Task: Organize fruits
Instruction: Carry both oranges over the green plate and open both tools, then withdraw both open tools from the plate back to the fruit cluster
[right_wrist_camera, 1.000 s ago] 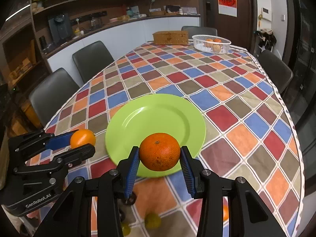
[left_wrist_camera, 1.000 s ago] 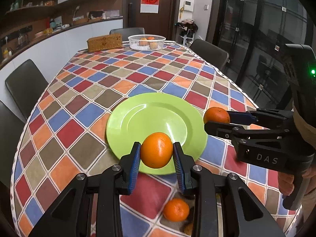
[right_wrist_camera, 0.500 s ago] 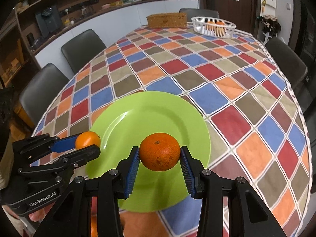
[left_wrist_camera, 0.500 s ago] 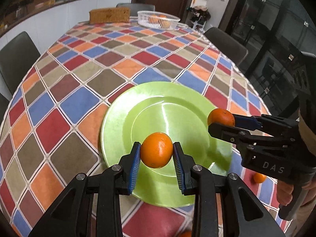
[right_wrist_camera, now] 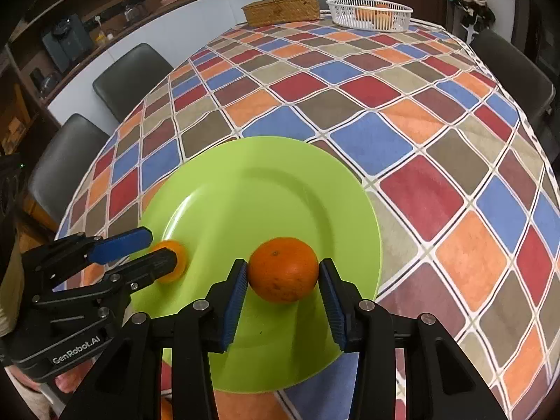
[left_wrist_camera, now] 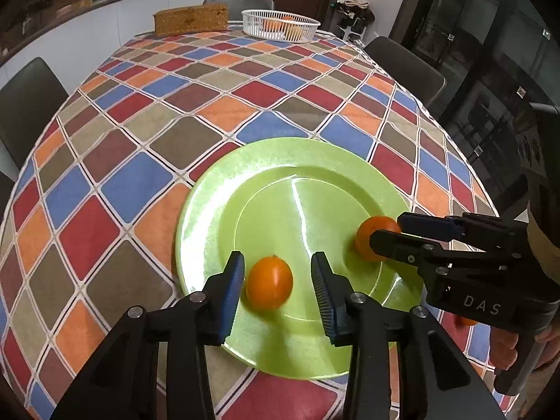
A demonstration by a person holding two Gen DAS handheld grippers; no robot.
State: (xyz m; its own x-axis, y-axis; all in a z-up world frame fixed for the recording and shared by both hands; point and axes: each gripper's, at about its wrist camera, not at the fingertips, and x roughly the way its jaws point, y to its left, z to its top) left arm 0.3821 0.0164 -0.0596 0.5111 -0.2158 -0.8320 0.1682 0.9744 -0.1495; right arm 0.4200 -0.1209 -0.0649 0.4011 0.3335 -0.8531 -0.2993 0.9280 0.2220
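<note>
A green plate (left_wrist_camera: 308,189) lies on the chequered tablecloth; it also shows in the right wrist view (right_wrist_camera: 245,189). My left gripper (left_wrist_camera: 278,281) is open, and a small orange (left_wrist_camera: 268,282) sits on the plate between its fingers, touching neither pad. My right gripper (right_wrist_camera: 283,288) is shut on a larger orange (right_wrist_camera: 283,269), low over the plate's near right part. From the left wrist view the right gripper (left_wrist_camera: 385,231) and its orange (left_wrist_camera: 374,234) are at the plate's right side. From the right wrist view the left gripper (right_wrist_camera: 150,248) half hides the small orange (right_wrist_camera: 173,262).
A white basket (left_wrist_camera: 280,28) with oranges and a woven box (left_wrist_camera: 190,19) stand at the table's far end. Dark chairs (right_wrist_camera: 129,73) line both sides. Another orange (left_wrist_camera: 467,321) lies on the cloth near the plate, behind the right gripper.
Both grippers have come down over the plate. My left gripper has opened and let go of its orange, which now rests on the plate. The right gripper still holds its orange.
</note>
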